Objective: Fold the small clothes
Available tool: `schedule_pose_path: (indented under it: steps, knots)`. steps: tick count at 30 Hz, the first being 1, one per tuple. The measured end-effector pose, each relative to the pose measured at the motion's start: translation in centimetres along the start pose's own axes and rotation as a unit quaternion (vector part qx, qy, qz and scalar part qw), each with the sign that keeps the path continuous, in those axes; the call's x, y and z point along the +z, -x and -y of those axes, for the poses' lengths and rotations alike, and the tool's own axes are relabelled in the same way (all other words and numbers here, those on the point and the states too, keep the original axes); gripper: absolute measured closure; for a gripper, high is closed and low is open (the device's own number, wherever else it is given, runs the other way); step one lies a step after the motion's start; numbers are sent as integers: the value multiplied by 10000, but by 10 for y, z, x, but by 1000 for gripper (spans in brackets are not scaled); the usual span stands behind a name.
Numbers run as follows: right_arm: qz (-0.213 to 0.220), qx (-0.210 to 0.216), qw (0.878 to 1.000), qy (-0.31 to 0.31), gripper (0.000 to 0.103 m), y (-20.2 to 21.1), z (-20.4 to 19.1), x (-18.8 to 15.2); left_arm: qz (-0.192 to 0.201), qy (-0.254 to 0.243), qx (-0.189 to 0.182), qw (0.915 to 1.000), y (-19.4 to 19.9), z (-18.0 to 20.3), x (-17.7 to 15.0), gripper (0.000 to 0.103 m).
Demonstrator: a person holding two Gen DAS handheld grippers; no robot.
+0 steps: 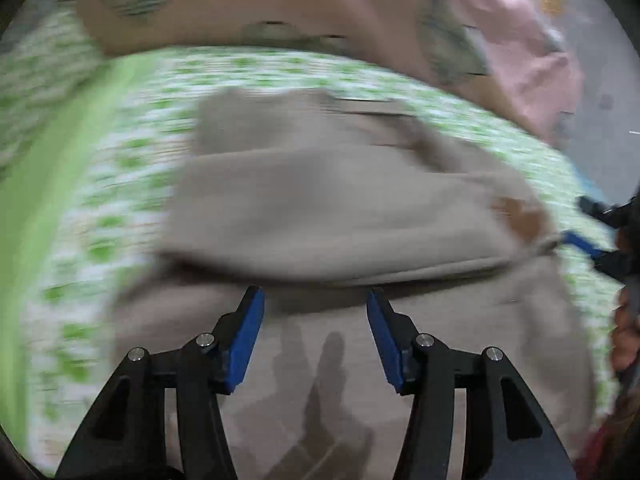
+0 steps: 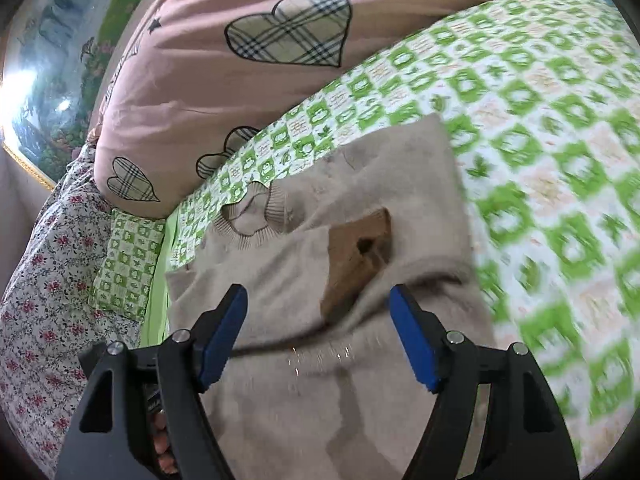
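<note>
A small beige knit sweater (image 1: 352,208) lies on a green-and-white checked bedsheet (image 1: 132,148), with one part folded over the body. My left gripper (image 1: 315,300) is open just above the sweater, at the edge of the fold, holding nothing. In the right wrist view the sweater (image 2: 288,272) shows its ribbed collar (image 2: 256,216) and a brown patch (image 2: 360,248). My right gripper (image 2: 318,300) is open over the folded edge, empty. The right gripper also shows at the right edge of the left wrist view (image 1: 588,240), beside the sweater.
A pink quilt with plaid hearts (image 2: 248,40) is piled at the head of the bed. A floral pillow (image 2: 44,280) and a small checked pillow (image 2: 124,260) lie at the left. The sheet (image 2: 540,140) spreads to the right.
</note>
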State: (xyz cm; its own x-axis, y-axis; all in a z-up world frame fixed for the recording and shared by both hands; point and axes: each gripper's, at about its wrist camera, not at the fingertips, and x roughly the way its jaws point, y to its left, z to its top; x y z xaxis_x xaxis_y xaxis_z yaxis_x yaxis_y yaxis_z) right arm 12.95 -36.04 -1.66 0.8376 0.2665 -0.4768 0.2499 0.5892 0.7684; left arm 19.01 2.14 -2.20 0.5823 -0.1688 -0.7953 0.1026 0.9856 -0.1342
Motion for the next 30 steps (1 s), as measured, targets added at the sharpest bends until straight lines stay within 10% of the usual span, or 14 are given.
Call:
schedule_pose_path:
  steps: [3,8,10,17,19,25,30]
  knots:
    - [25,-514,9986,105,29,-25,2,11,-144,165,975,9950,-11,-47,-5,49]
    - [-539,-659,9963,62,32,-70,11,12,-145,548,944,9939,-20,-63,7,49]
    - [-636,-656,9955,261,95,-80,3,10,-12,467,1174,9920,-23,-53,16,48]
    - [830,481,9905,984,96,-1,-54,30,120,1227,1446,9818,-22,-77,13,45]
    - [908,51,9896,1110,96,2,-53,30,210,1776,1164,9770,-16,-96,4,45]
    - [-781,-1196,9879,612,95,-78,20,7,336,2179,894,9713,-7,-116,-5,45]
    - [460,-1904,9720,1300,83,-36,-36,5,443,2259,727,9704,-4,-118,-11,45]
